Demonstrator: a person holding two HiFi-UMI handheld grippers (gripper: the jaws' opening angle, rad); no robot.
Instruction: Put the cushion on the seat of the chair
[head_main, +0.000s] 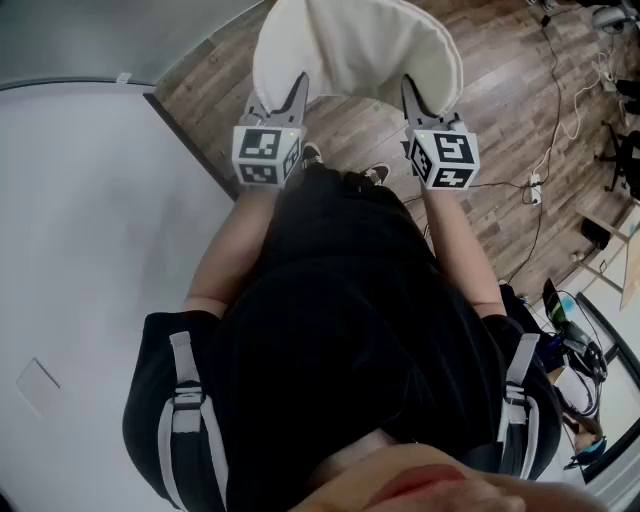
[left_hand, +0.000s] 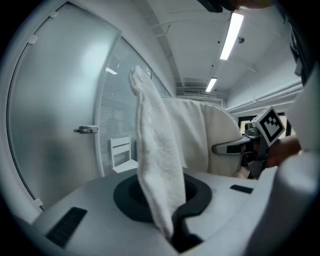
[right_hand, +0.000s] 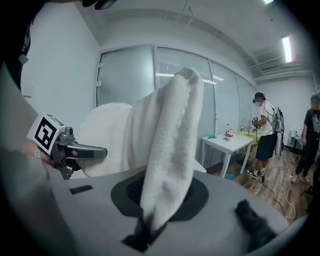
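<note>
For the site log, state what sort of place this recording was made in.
Probably an indoor office or lab workspace: frosted glass partitions, a white table with a person standing at work beside it, and cables running across the wood-look floor.

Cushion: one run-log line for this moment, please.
cushion: held above wood floor | left tool: shut on cushion edge | right tool: shut on cushion edge
</note>
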